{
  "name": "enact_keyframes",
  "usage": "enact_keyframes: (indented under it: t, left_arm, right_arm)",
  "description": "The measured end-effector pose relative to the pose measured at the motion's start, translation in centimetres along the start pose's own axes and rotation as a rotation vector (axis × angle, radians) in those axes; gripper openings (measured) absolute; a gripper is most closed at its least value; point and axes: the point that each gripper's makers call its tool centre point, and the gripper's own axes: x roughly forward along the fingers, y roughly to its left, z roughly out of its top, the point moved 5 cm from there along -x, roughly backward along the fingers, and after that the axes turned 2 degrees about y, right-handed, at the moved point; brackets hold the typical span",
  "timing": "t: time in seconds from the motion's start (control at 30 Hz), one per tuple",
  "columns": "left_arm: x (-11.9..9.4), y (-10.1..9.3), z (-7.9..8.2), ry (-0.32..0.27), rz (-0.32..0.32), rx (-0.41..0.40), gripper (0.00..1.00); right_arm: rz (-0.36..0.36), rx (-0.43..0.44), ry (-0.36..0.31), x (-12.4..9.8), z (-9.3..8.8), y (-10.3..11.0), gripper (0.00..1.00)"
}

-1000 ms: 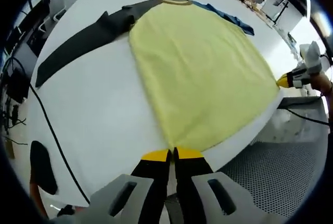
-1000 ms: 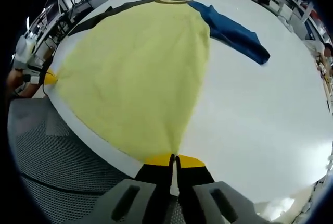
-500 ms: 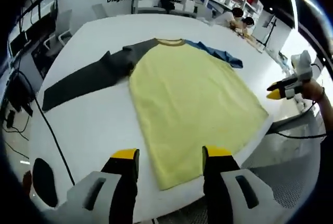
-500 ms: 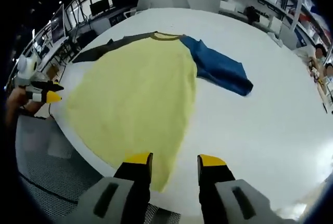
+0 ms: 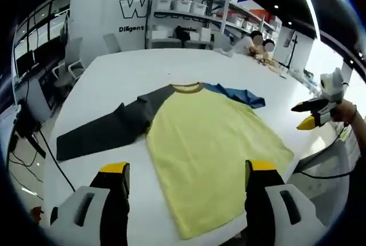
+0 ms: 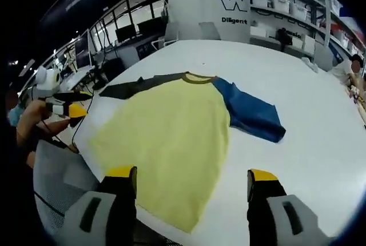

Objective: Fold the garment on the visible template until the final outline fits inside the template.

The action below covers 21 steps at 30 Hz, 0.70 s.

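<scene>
While both grippers hover off near table edge, shirt point(image 5: 211, 143) lies flat on white table point(image 5: 108, 80), yellow body face up, unfolded. Left gripper point(image 5: 187, 171): jaws spread wide, holding nothing, above shirt hem. Right gripper point(image 6: 191, 177): jaws spread wide too, nothing between, above hem. Dark sleeve point(image 5: 103, 131) stretched out straight on table; blue sleeve point(image 6: 249, 114) bunched on opposite side. Shelves point(image 5: 189, 17) behind table.
</scene>
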Motion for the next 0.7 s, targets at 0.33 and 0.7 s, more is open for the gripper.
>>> enact_keyframes:
  t: [0.33, 0.7]
  left_arm:
    - [0.7, -0.5, 1.1, -0.025, -0.008, 0.046, 0.99]
    - [1.1, -0.8, 0.6, 0.02, -0.032, 0.06, 0.99]
  right_arm:
    - [0.033, -0.04, -0.022, 0.4, 2.1, 0.4, 0.92]
    - [-0.079, -0.05, -0.001, 1.7, 3.2, -2.4, 0.84]
